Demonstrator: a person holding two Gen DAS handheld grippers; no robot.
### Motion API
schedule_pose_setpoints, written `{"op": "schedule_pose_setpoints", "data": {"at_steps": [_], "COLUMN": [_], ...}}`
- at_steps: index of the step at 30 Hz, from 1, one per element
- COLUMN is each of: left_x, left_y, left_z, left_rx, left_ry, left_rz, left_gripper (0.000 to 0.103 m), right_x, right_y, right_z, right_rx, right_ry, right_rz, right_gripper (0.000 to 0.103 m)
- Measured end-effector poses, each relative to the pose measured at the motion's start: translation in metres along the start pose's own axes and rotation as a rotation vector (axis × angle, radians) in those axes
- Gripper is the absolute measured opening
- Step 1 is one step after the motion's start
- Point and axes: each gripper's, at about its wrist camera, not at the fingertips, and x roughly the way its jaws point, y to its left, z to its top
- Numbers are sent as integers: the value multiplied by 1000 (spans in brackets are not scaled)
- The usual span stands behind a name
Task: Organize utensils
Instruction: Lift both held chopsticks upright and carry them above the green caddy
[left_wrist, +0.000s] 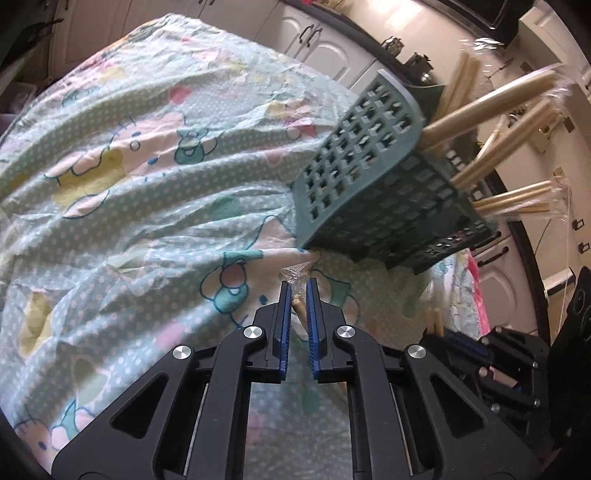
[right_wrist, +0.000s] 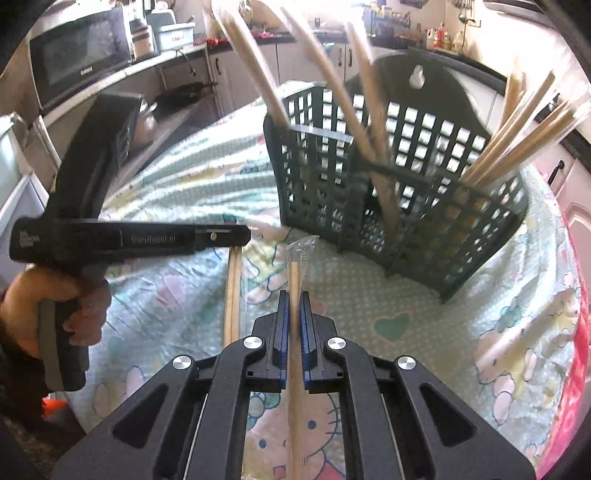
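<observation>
A dark green perforated utensil basket (left_wrist: 373, 184) (right_wrist: 399, 184) stands on the patterned cloth and holds several wrapped wooden chopstick pairs (right_wrist: 373, 122). My left gripper (left_wrist: 297, 291) is shut on a plastic-wrapped chopstick pair (left_wrist: 300, 312) just in front of the basket's base. My right gripper (right_wrist: 293, 299) is shut on another wrapped chopstick pair (right_wrist: 294, 280), pointing at the basket. In the right wrist view the left gripper (right_wrist: 243, 234) is at the left, holding its chopstick pair (right_wrist: 232, 295) above the cloth.
A pastel cartoon-print cloth (left_wrist: 147, 192) (right_wrist: 369, 317) covers the table. Another wrapped chopstick pair (right_wrist: 524, 328) lies on the cloth at the right. Kitchen cabinets (left_wrist: 325, 44), a microwave (right_wrist: 77, 55) and a counter surround the table.
</observation>
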Motion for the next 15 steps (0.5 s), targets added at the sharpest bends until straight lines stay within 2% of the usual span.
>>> {"op": "schedule_pose_setpoints", "data": {"at_steps": [15], "left_x": [-53], "left_y": [-55], "left_z": [2], "left_rx": [110], "left_ry": [-106], "left_rz": [-82], "left_gripper": [3], "right_x": [-55], "right_y": [-3], "right_z": [6], "right_rx": [9], "right_ry": [-118], "right_rz": [-3], "right_gripper": [6]}}
